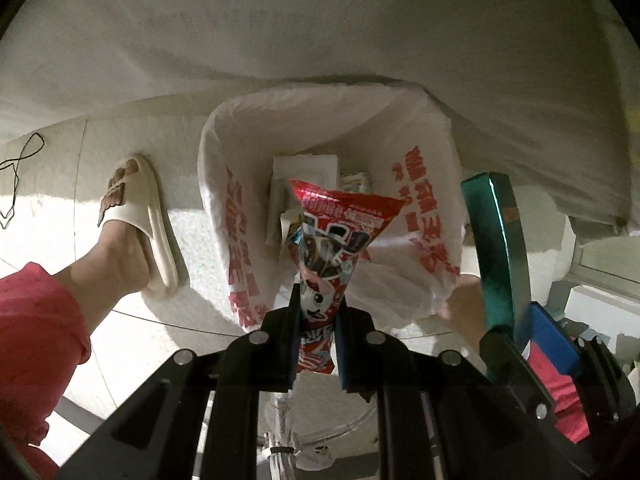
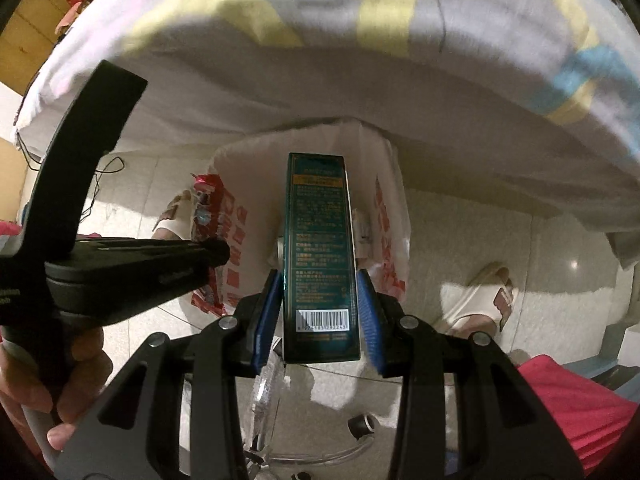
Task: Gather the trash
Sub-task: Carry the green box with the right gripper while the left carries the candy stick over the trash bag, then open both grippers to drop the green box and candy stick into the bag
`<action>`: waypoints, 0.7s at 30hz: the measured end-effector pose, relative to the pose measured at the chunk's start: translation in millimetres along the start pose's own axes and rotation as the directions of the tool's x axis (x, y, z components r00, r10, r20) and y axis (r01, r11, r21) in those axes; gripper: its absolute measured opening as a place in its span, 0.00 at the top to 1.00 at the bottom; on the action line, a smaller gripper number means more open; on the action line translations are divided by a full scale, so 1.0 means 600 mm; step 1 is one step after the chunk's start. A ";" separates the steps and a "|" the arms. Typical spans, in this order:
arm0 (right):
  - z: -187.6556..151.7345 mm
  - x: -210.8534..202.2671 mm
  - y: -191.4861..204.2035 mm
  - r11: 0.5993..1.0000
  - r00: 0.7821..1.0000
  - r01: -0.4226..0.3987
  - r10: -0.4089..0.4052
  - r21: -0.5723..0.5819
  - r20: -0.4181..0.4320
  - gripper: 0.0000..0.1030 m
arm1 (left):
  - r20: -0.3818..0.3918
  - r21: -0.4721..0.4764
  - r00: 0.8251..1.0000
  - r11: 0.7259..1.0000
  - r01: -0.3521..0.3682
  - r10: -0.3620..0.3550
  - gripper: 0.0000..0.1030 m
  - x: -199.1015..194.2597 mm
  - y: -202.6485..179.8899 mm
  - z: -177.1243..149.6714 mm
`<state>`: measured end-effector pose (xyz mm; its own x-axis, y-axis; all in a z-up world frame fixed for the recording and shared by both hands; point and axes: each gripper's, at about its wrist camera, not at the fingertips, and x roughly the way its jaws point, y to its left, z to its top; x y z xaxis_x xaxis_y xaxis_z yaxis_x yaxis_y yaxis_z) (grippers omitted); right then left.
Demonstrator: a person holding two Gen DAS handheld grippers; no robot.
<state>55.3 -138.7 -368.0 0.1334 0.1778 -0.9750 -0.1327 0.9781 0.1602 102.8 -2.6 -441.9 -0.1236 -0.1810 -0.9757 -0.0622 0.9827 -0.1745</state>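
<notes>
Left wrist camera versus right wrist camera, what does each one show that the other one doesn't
Only the left wrist view shows white cartons already lying in the white plastic bag. Only the right wrist view shows the barcode on the green box and the hand holding the left gripper. Both show the bag, the left gripper shut on the red snack wrapper, the right gripper shut on the box, and a bedsheet above.

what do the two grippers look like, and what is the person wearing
Both grippers, left gripper and right gripper, are black angular frames with silver round bolts and blue pads inside the fingers. The left one's handle is black with a curved bracket. The person wears red clothing and cream slide sandals.
</notes>
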 end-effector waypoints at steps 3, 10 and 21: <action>0.004 0.020 -0.008 1.000 1.000 0.000 0.001 0.022 -0.019 0.64 | -0.021 -0.030 1.000 0.999 0.014 -0.014 0.86 0.016 0.007 0.009; 0.018 0.075 -0.020 0.999 0.998 0.009 -0.006 0.050 -0.065 0.64 | -0.048 -0.059 0.999 0.998 0.024 -0.027 0.86 0.050 0.009 0.029; 0.035 0.136 -0.024 0.998 0.994 -0.003 0.009 0.055 -0.108 0.63 | -0.089 -0.120 0.994 0.992 0.046 -0.057 0.86 0.088 0.023 0.052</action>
<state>89.1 -136.2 -446.7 0.0249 0.1736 -0.9845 -0.0790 0.9821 0.1712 126.5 2.9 -499.9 -0.2074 -0.2397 -0.9484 -0.1860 0.9615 -0.2024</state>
